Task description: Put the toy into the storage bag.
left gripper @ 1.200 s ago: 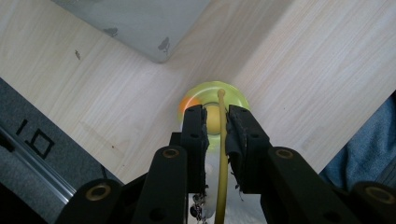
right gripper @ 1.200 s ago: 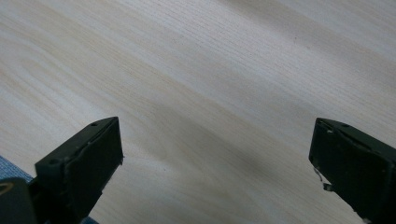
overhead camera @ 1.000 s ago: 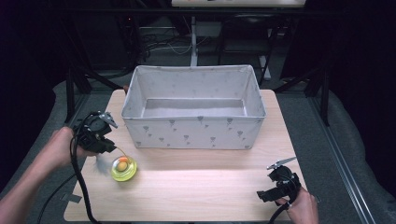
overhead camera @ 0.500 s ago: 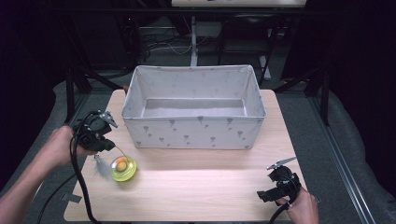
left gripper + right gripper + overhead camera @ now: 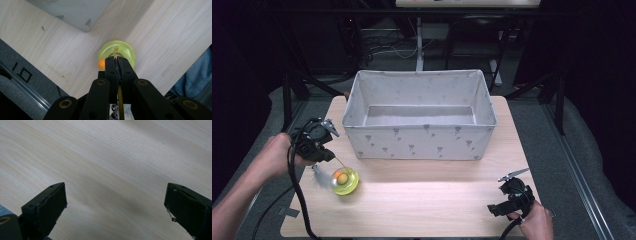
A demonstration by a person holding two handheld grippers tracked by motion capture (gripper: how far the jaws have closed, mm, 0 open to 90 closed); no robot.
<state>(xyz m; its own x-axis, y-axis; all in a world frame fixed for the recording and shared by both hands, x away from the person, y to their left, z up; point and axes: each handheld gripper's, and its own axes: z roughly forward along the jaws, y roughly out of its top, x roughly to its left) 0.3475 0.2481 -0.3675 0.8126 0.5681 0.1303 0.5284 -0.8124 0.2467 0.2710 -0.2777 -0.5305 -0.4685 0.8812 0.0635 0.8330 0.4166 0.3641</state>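
Note:
A yellow-green disc toy (image 5: 345, 182) with an orange ball (image 5: 342, 177) in it rests on the wooden table (image 5: 427, 195), near its left front. A thin yellow stem (image 5: 339, 163) rises from the disc to my left gripper (image 5: 331, 156), which is shut on it just above the disc. In the left gripper view the closed jaws (image 5: 116, 60) pinch the stem (image 5: 115, 49) over the disc (image 5: 127, 51), with the ball (image 5: 101, 64) at their left. A pale feather (image 5: 317, 176) hangs beside the disc. My right gripper (image 5: 499, 200) is open near the front right corner, its jaws (image 5: 116, 202) wide apart over bare wood.
A large grey fabric box (image 5: 419, 142) with a small printed pattern stands open-topped at the back middle of the table; its corner (image 5: 75, 12) lies close beyond the disc. Bare wood stretches between the two grippers. Cables trail from both grippers off the front edge.

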